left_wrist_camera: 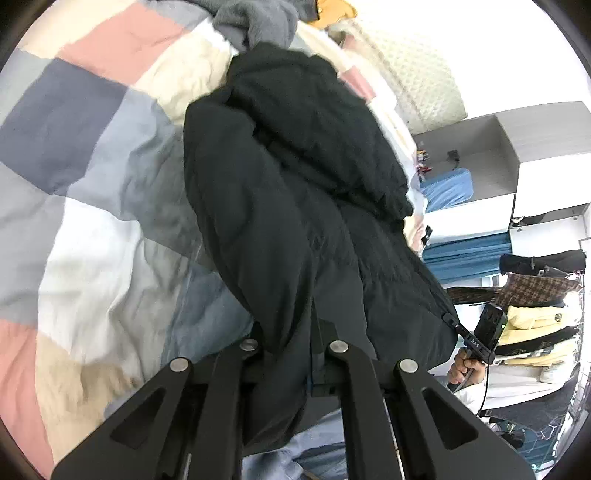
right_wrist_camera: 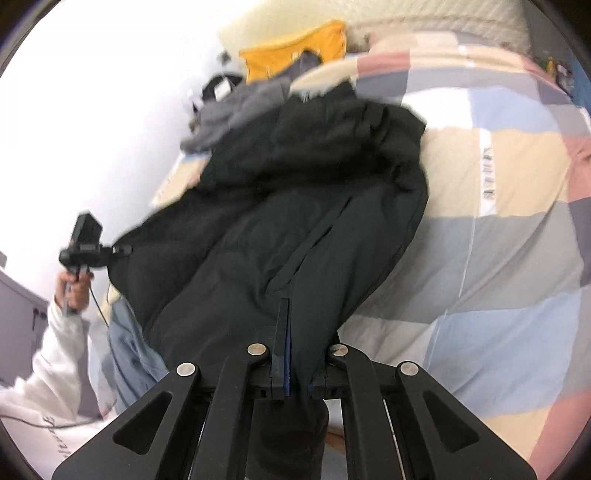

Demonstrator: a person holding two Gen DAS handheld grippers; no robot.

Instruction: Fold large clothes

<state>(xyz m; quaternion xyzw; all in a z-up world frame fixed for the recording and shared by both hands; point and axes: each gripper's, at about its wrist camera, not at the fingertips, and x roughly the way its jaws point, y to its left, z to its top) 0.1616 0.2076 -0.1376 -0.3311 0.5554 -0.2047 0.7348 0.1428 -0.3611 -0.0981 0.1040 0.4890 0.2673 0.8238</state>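
Note:
A large black padded jacket (left_wrist_camera: 295, 192) lies lengthwise on a bed with a patchwork quilt (left_wrist_camera: 92, 155). My left gripper (left_wrist_camera: 295, 354) is shut on the jacket's near edge, with cloth bunched between the jaws. In the right wrist view the same jacket (right_wrist_camera: 295, 206) runs away from me. My right gripper (right_wrist_camera: 295, 369) is shut on its near edge too, cloth draped over the fingers (right_wrist_camera: 280, 332). Each gripper shows in the other's view: the right one (left_wrist_camera: 480, 339) and the left one (right_wrist_camera: 88, 243), both at the jacket's edge.
A grey garment (left_wrist_camera: 255, 22) and a yellow one (right_wrist_camera: 295, 48) lie at the bed's far end. A light blue garment (right_wrist_camera: 129, 350) lies under the jacket's near side. A clothes rack (left_wrist_camera: 535, 314) and shelving (left_wrist_camera: 480, 184) stand beside the bed.

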